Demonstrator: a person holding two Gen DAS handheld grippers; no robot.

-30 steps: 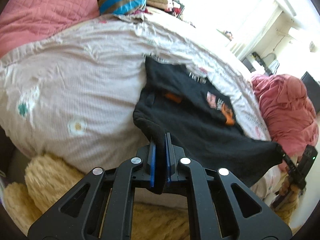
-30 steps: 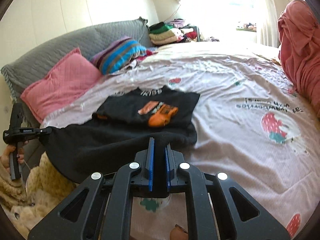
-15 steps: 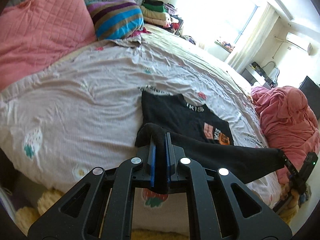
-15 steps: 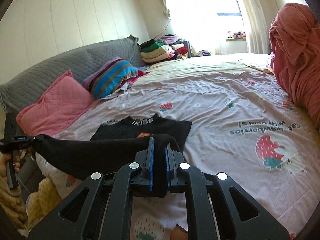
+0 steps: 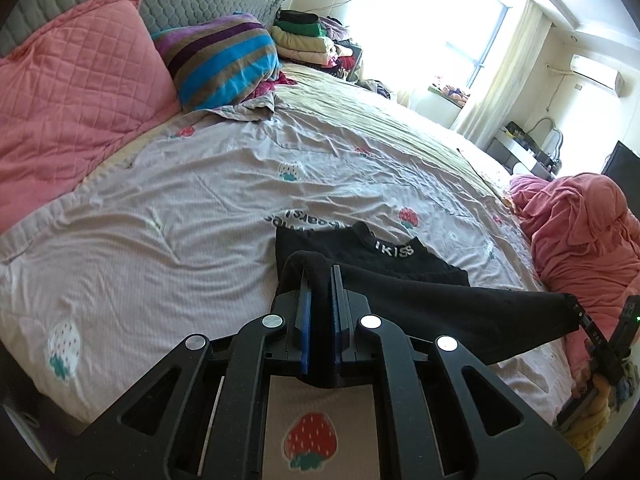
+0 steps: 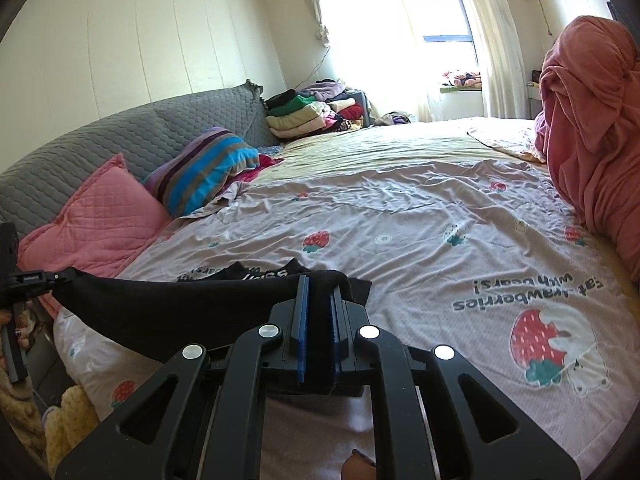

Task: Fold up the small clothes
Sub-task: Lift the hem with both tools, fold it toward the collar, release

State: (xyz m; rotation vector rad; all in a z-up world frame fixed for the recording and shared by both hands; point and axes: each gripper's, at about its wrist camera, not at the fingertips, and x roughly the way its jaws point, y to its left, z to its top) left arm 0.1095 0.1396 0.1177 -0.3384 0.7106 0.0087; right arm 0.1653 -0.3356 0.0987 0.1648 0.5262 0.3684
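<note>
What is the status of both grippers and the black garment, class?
Left gripper and right gripper: jaws shut on black garment. Hem lifted taut, collar end on bedsheet. Nothing in the way.

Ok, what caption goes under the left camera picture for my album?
Left gripper and right gripper stretch the black shirt above the strawberry bedsheet.

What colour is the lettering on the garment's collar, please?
White lettering on the black fabric garment, clearest in the left wrist view.
</note>
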